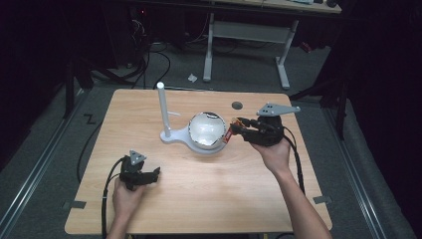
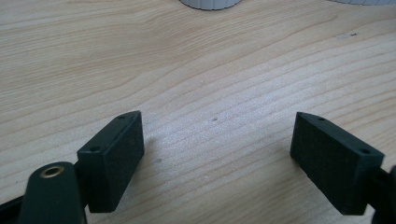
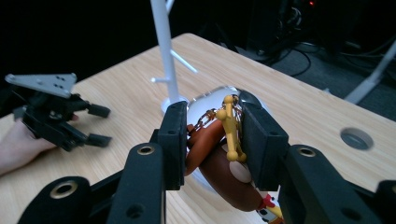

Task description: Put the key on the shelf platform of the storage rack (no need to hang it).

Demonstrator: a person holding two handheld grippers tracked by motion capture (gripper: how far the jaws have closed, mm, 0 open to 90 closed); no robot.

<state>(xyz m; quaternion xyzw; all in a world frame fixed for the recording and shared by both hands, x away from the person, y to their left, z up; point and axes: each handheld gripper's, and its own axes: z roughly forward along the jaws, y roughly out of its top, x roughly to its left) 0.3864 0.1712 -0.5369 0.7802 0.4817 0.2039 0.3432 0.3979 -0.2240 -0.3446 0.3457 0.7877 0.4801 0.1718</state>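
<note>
A small brown toy figure [image 3: 219,163] with a yellow bar and a bit of chain sits clamped between the jaws of my right gripper [image 3: 214,111]. From above, that right gripper [image 1: 234,128] holds the toy [image 1: 229,135] at the right rim of a shiny white bowl [image 1: 199,142]. The bowl [image 3: 201,100] joins the base of a white stand with a tall pole [image 1: 162,107] and short pegs. My left gripper [image 1: 155,175] rests low on the front left of the table. Its jaws [image 2: 218,119] are wide apart over bare wood, holding nothing.
The wooden table [image 1: 209,194] has a round grommet hole [image 1: 237,105] near its far edge. The stand's pole [image 3: 166,51] rises just behind the bowl. The left gripper [image 3: 100,125] appears far off in the right gripper view. A desk frame and cables lie on the floor beyond.
</note>
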